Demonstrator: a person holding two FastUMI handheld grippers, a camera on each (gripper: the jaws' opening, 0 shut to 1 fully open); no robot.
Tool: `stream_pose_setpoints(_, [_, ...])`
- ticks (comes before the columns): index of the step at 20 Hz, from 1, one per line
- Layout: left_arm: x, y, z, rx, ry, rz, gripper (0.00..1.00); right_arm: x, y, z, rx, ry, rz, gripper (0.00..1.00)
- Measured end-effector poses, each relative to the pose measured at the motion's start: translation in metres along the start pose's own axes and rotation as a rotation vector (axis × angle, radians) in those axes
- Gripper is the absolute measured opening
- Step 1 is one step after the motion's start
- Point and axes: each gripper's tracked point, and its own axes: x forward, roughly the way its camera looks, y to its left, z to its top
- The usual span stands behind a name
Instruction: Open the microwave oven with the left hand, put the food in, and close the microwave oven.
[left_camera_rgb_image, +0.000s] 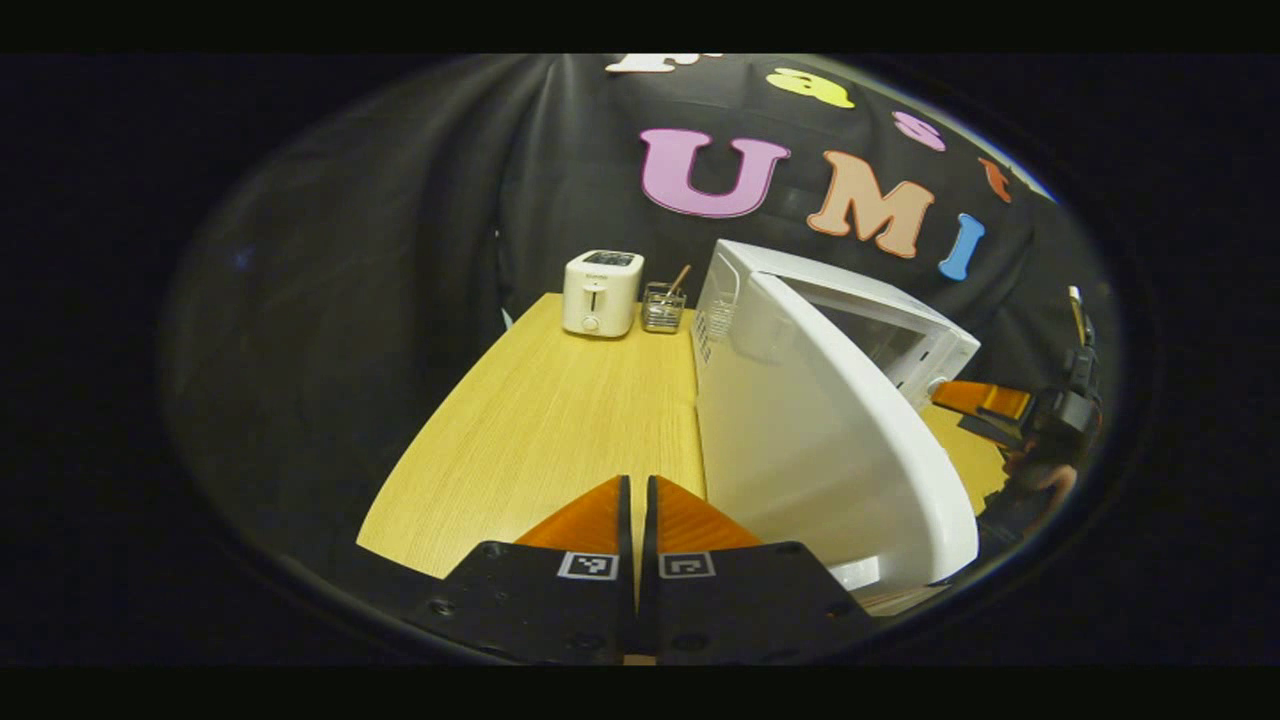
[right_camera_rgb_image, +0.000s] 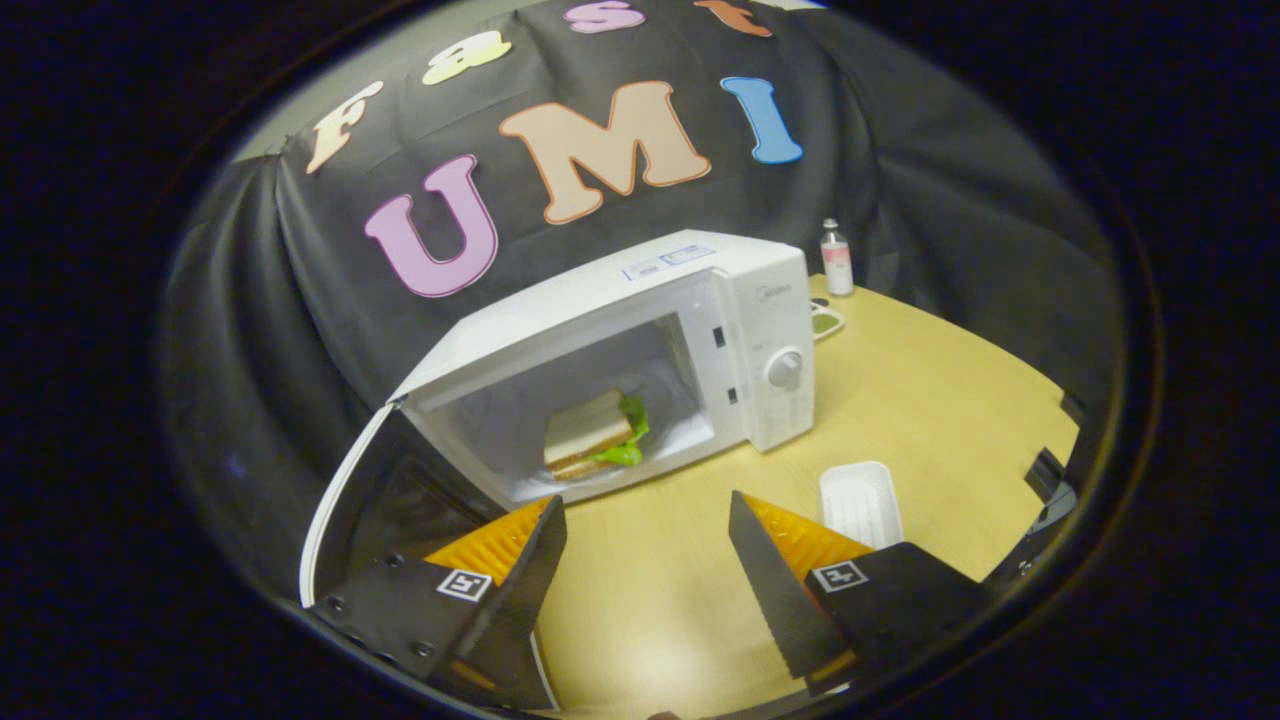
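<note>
The sandwich sits inside the microwave, so the last job, I think, is closing the door. The left gripper is pressed shut with nothing in it and points along the table, with the door at its 2 o'clock, so it should push that way. The right gripper hangs wide open and empty, the sandwich at its 12 o'clock.

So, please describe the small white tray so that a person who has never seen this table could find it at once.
Start at the white microwave with its door open on the wooden table. Just in front of its control panel corner, toward the right gripper, lies the white tray, flat and rectangular. Unlike the bottle standing behind the microwave, it is low and empty.
</note>
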Motion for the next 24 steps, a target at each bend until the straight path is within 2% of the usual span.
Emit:
stream_pose_setpoints(5, [0.005, -0.020, 0.000, 0.041, 0.007, -0.063, 0.01, -0.048, -0.039, -0.009, -0.033, -0.010, -0.088, 1.00])
stream_pose_setpoints(12, [0.008, -0.049, -0.008, 0.065, 0.037, -0.125, 0.00, -0.087, -0.069, -0.001, -0.057, -0.063, -0.154, 1.00])
stream_pose_setpoints(18, [0.010, -0.084, -0.017, 0.086, 0.070, -0.137, 0.01, -0.096, -0.096, 0.012, -0.072, -0.075, -0.173, 1.00])
stream_pose_setpoints(19, [0.012, -0.092, -0.017, 0.084, 0.071, -0.136, 0.01, -0.097, -0.104, 0.018, -0.075, -0.081, -0.177, 0.92])
stream_pose_setpoints(20, [0.012, -0.101, -0.017, 0.085, 0.073, -0.134, 0.01, -0.098, -0.113, 0.025, -0.073, -0.091, -0.181, 1.00])
stream_pose_setpoints(23, [0.019, -0.130, -0.017, 0.099, 0.074, -0.132, 0.01, -0.096, -0.137, 0.048, -0.070, -0.123, -0.186, 1.00])
stream_pose_setpoints(24, [0.022, -0.143, -0.016, 0.101, 0.071, -0.139, 0.01, -0.094, -0.145, 0.053, -0.074, -0.127, -0.186, 0.92])
